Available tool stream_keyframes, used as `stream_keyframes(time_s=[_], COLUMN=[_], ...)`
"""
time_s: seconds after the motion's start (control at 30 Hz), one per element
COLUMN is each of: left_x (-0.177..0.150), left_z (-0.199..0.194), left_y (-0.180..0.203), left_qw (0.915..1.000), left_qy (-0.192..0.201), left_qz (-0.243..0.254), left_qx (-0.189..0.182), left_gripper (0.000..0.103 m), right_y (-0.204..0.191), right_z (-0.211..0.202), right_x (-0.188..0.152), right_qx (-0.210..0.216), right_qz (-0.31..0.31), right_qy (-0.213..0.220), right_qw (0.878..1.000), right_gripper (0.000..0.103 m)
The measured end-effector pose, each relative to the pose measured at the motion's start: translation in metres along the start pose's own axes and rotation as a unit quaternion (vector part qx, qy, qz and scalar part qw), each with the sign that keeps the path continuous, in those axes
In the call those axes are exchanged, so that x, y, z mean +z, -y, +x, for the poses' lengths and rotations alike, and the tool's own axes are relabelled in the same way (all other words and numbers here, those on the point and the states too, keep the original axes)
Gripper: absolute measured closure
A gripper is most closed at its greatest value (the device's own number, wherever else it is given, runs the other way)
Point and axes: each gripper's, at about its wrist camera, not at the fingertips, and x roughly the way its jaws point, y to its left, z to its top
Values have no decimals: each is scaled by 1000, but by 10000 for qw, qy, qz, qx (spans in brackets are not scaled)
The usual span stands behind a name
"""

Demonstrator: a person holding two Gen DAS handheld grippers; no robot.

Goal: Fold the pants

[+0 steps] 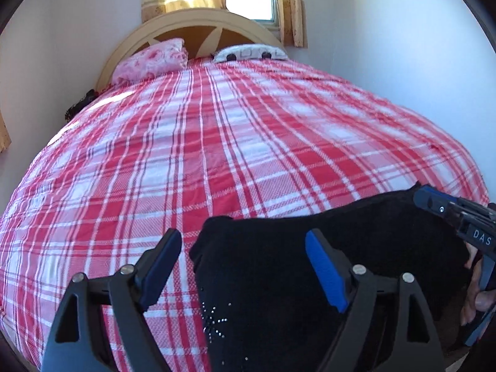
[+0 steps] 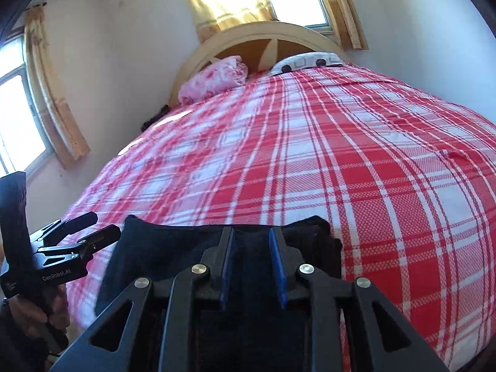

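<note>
The black pants [image 1: 263, 279] lie folded into a compact stack at the near edge of the bed, with small sparkling studs on the cloth. My left gripper [image 1: 245, 241] is open wide. Its left finger is over the bedspread and its right finger over the pants, so the stack's left edge sits between them untouched. In the right wrist view the pants [image 2: 161, 241] lie under my right gripper [image 2: 251, 232]. Its jaws stand a narrow gap apart above the far edge, blue pads bare. From the left wrist view, the right gripper [image 1: 420, 197] is at the stack's far right corner.
A red and white plaid bedspread [image 1: 217, 155] covers the bed. A pink pillow [image 1: 152, 62] and a white patterned pillow [image 1: 251, 52] rest against the arched headboard [image 1: 198, 21]. White walls flank the bed. A person's hand [image 1: 477, 297] holds the right gripper's handle.
</note>
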Motion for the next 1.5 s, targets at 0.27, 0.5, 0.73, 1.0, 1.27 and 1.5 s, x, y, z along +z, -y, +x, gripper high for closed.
stream_keyframes(time_s=[0.27,0.5,0.73,1.0,1.27,1.5], left_x=[-24,-36,-56,-62,-54,-51], left_z=[-1,-30,-34,-34,-55,-63], left_y=[-20,-18,-15,-7,3,11], left_qw=[9982,9991,9995,9986,9994,9996], left_qy=[-319,-148,-271,-454,-231,-130], left_qz=[-437,-392,-188,-169,-87,9], left_qx=[-267,-23,32,196,251,246], left_gripper=[18,18,18,18,18,18], right_y=[36,6,-67,-35,-33,-47], right_z=[14,-38,-50,-35,-54,-59], right_x=[-5,-7,-55,-72,-50,-40], right_qx=[602,809,729,482,1037,929], right_qz=[968,856,-832,-50,830,879], right_qy=[129,593,-53,-551,-484,-326], right_qw=[9934,9913,9939,9973,9900,9913], right_gripper=[78,77,68,68,57,56])
